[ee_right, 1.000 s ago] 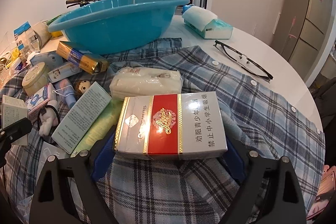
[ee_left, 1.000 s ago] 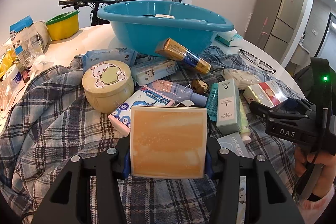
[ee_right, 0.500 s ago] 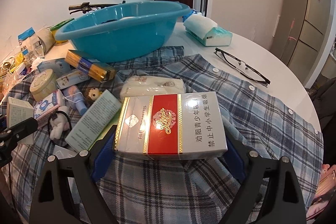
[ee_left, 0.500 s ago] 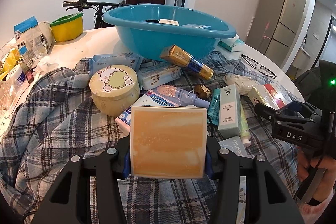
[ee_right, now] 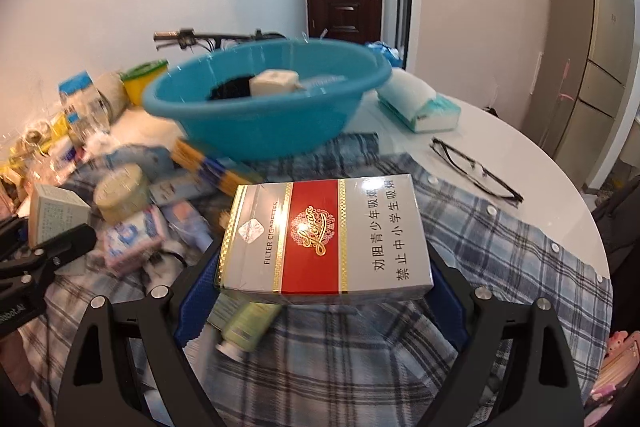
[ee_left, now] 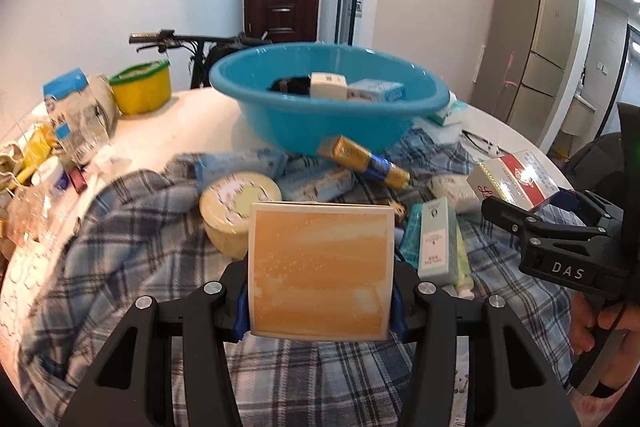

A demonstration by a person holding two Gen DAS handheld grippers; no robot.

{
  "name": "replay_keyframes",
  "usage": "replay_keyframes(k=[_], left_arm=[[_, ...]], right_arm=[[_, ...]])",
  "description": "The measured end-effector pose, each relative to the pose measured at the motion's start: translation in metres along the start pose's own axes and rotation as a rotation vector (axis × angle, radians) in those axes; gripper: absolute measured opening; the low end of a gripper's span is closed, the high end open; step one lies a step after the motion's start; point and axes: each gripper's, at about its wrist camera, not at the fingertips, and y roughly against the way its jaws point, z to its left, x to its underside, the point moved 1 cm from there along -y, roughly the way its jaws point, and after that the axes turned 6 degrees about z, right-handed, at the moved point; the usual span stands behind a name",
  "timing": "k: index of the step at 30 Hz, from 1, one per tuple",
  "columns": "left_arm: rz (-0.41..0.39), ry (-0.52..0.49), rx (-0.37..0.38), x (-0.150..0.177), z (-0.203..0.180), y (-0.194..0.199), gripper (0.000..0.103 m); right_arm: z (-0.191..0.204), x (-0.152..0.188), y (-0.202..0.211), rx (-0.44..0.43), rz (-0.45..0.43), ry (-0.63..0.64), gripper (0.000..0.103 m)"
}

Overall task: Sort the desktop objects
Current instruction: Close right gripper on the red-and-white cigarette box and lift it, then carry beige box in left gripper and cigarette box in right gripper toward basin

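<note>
My left gripper (ee_left: pixel 319 301) is clamped on a flat square box with an orange face and white border (ee_left: pixel 319 270), its blue pads pressed against both side edges, and the box is held clear above the blue-and-white plaid shirt (ee_left: pixel 132 247) spread over the round white table (ee_left: pixel 176 123). My right gripper (ee_right: pixel 322 291) is closed on a silver, red and gold cigarette carton (ee_right: pixel 324 237), gripped across its width and likewise lifted off the cloth; from the left camera I see that carton at about three o'clock (ee_left: pixel 514 179). The round turquoise plastic basin (ee_left: pixel 332 115) sits at twelve o'clock in both views, with a white box and a pale blue box already inside. Between me and the basin lie a cream round tin (ee_left: pixel 238 211), a gold-and-blue tube (ee_left: pixel 362 161) and a pale green upright carton (ee_left: pixel 436 237). Black-framed glasses (ee_right: pixel 476 171) rest on the bare table at two o'clock.
</note>
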Motion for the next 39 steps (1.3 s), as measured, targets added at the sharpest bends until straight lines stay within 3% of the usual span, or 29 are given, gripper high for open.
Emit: replay_keyframes(k=[5,23,30,34,39], left_arm=[[-0.055,-0.021,-0.022,-0.019,0.002,0.019,0.054],[-0.413,-0.031,-0.134,-0.107,0.011,0.119,0.054],[-0.537,-0.023,-0.107,-0.14,0.008,0.154,0.054],[-0.575,-0.024,-0.016,-0.151,0.001,0.168,0.054],[-0.605,0.0,0.055,-0.17,-0.008,0.169,0.054]], right_arm=[[0.013,-0.018,0.021,-0.012,-0.068,0.029,0.089],[0.011,-0.09,0.143,0.1,-0.441,0.026,0.089],[0.015,-0.119,0.18,0.136,-0.562,0.029,0.089],[0.019,-0.131,0.208,0.162,-0.667,0.031,0.089],[0.02,-0.146,0.217,0.126,-0.733,-0.001,0.089]])
